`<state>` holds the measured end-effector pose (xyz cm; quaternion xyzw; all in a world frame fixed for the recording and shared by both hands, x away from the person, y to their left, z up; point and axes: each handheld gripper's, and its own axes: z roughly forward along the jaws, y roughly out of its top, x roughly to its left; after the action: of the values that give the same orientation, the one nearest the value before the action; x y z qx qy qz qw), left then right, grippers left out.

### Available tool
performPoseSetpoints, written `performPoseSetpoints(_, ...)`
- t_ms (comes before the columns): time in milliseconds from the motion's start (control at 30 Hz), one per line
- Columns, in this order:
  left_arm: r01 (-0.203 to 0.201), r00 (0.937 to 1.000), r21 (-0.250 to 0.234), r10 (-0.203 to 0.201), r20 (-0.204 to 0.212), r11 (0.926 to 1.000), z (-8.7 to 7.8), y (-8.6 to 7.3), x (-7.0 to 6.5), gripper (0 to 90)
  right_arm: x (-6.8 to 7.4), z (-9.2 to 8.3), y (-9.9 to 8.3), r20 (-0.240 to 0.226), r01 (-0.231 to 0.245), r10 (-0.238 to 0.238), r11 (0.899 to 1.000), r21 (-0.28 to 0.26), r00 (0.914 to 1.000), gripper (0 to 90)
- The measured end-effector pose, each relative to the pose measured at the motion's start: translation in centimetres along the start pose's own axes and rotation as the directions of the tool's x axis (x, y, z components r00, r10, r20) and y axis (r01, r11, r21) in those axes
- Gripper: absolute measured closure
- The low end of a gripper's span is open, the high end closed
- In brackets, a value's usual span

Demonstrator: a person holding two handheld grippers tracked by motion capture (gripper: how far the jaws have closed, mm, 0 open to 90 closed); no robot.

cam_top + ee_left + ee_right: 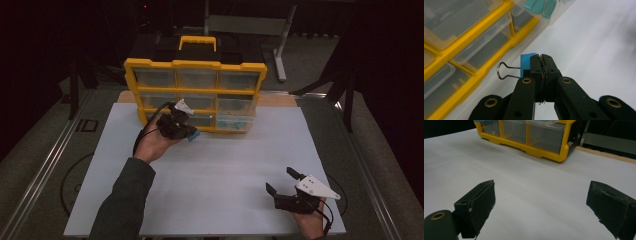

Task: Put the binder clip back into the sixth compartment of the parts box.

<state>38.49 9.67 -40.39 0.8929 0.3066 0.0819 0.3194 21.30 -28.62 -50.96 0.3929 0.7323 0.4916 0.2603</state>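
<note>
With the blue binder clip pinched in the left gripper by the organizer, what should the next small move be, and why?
Probably carry the blue binder clip toward the pulled-out drawer with teal items at the organizer's lower right. The left gripper is shut on the clip just in front of the organizer, while the right gripper rests open, away from it.

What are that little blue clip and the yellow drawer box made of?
The clip looks like blue painted metal, with a thin shiny wire loop handle. The box seems to be moulded plastic: a glossy yellow frame, with clear, slightly cloudy drawers.
</note>
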Motion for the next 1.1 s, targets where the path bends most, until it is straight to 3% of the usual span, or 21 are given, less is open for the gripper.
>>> performPoseSetpoints(1100,-0.067,0.9977,-0.09,0.068,0.006,0.9937,-6.1,6.1,0.7,89.5,0.0,0.0,0.0,0.001,-0.004,0.004,1.0,0.0,1.0,8.4)
